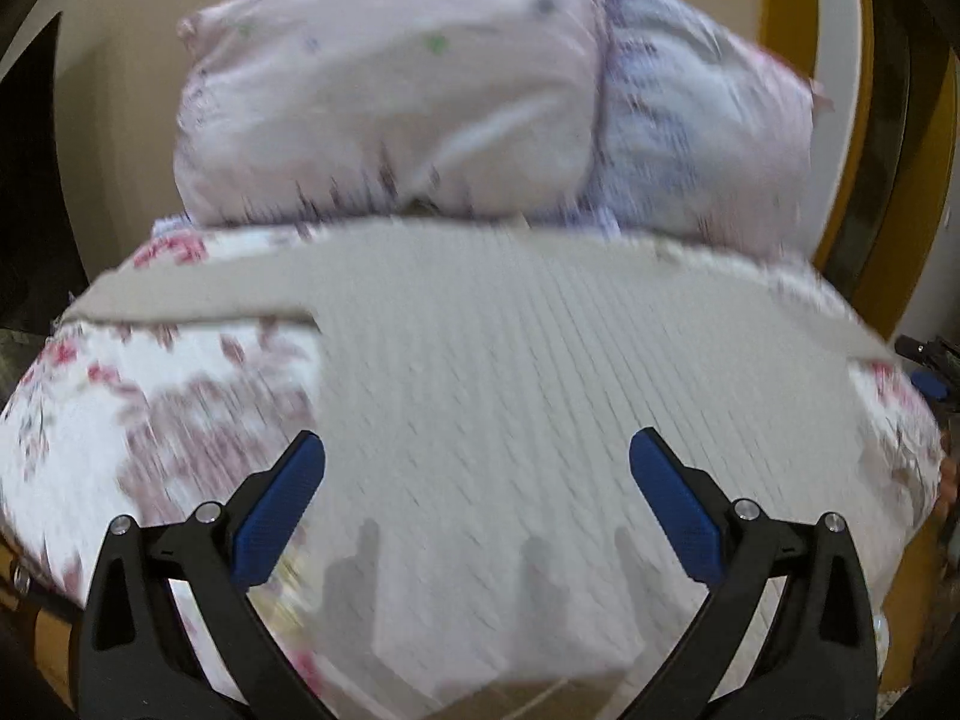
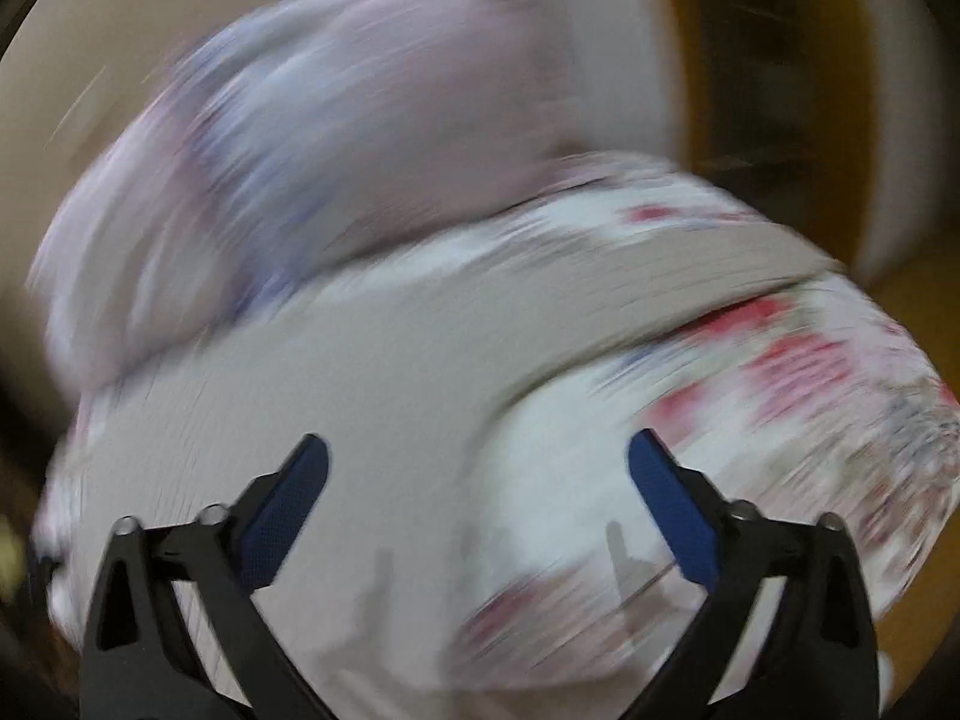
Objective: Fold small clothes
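Soft bed sheet with pink flowers covers the bed, and it fills the lower left of the left view and the right side of the right view. We see a gray ribbed shirt spread flat on it, in the middle of the left view. Its sleeves reach out to the left and right edges of the bed. Its bottom edge lies near the bottom of the frame, between our tool fingers. In the right view, which is very blurry, the shirt sits left of middle.

Two pale pink pillows stand along the top, touching the far edge of the shirt. A yellow-brown frame curves down the upper right.

Our left tool is wide open above the shirt and holds nothing. Our right tool is wide open too, and holds nothing.
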Available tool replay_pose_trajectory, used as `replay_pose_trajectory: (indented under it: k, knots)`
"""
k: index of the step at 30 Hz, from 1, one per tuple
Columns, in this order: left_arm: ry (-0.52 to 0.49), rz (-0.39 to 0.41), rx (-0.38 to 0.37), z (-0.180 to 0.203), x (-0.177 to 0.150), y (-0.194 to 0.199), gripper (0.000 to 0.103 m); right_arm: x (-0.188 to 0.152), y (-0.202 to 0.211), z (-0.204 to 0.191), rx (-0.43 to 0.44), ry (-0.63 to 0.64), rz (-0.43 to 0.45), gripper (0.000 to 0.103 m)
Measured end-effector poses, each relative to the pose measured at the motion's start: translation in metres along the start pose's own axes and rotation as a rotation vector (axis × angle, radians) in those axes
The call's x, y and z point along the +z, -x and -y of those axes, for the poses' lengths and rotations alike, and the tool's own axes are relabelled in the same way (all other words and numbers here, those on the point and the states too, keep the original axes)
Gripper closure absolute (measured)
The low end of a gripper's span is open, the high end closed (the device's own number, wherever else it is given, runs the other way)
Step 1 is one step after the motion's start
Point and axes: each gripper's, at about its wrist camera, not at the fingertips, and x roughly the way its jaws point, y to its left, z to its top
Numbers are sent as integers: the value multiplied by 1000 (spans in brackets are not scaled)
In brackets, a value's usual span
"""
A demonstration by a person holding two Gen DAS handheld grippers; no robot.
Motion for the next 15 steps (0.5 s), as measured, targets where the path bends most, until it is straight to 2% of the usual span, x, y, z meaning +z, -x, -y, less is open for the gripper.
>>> replay_pose_trajectory:
  k: [1,2,3,4,6,7,9,10,12,15]
  knots:
    - [21,14,-4,-15,9,-4,2,23,-10,38,-42,-110,5,36]
    - [40,14,-2,-25,14,-9,2,42,-24,77,-86,-233,-12,46]
    - [66,10,1,-36,20,-14,2,49,-30,95,-98,-291,-20,51]
    - [107,6,-13,-54,27,-21,2,58,-41,130,-114,-410,-33,56]
    - [169,6,-27,-78,33,-29,2,67,-55,170,-123,-551,-49,57]
    - [206,-4,7,-95,37,-36,2,71,-63,188,-130,-605,-55,58]
    - [239,-24,80,-116,42,-43,2,76,-74,204,-153,-664,-63,61]
    - [255,-34,118,-130,46,-48,2,77,-80,213,-158,-696,-62,66]
    - [289,-37,150,-146,47,-49,2,79,-86,223,-155,-739,-37,68]
    - [401,-30,148,-180,50,-51,2,86,-95,234,-155,-764,-20,89]
